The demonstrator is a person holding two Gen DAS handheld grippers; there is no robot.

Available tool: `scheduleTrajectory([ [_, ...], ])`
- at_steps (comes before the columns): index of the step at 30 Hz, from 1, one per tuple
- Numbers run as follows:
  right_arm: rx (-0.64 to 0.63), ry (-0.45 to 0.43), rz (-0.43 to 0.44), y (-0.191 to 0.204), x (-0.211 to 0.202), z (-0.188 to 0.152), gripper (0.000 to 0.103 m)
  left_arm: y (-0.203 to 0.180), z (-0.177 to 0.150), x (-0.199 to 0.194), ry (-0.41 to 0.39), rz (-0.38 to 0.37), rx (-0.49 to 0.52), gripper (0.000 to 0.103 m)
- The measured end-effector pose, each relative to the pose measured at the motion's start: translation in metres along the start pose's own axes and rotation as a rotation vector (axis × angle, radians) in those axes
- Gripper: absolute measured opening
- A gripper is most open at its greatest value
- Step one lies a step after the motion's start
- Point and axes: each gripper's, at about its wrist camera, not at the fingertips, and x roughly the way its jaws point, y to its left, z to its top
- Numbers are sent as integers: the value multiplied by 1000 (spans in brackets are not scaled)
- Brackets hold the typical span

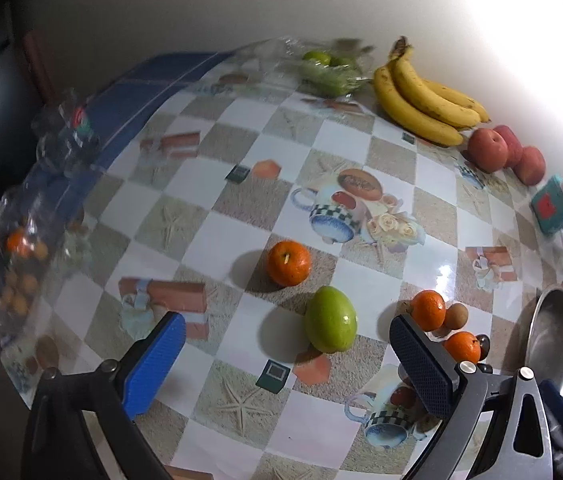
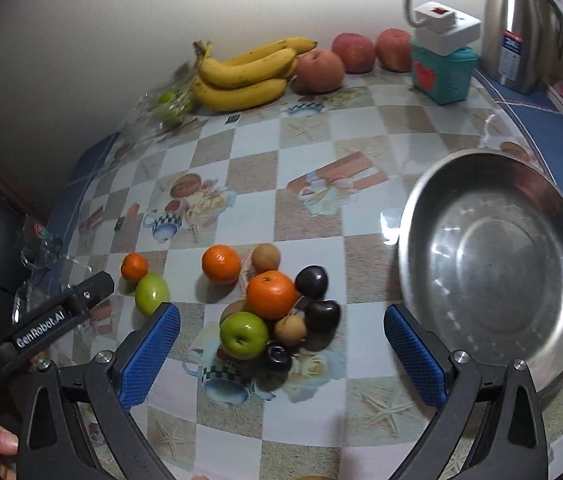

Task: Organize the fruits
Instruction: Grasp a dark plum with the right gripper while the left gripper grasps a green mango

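We hover both grippers, left [image 1: 287,364] and right [image 2: 281,354], jaws wide and empty; next, close on the green fruit [image 1: 330,319] just ahead between the left jaws.

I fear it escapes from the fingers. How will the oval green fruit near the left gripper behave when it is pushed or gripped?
The green fruit looks smooth and glossy, so probably slippery. Its rounded shape would likely roll if nudged on the slick tablecloth.

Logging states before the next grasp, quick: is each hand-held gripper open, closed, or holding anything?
Left hand-held gripper: open, holding nothing.
Right hand-held gripper: open, holding nothing.
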Motion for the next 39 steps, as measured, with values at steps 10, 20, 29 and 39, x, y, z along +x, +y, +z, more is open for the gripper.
scheduleTrajectory([
  [10, -28, 110, -63, -5, 28, -26, 101, -8, -4, 12, 73, -44, -3, 103],
  [20, -28, 193, -47, -6, 47, -41, 77, -6, -7, 39, 161, -44, -39, 103],
  [29, -31, 211, -39, -9, 51, -42, 50, -20, -10, 42, 186, -64, 6, 103],
  [39, -85, 208, -25, 5, 58, -44, 39, -26, -11, 41, 194, -82, 14, 103],
])
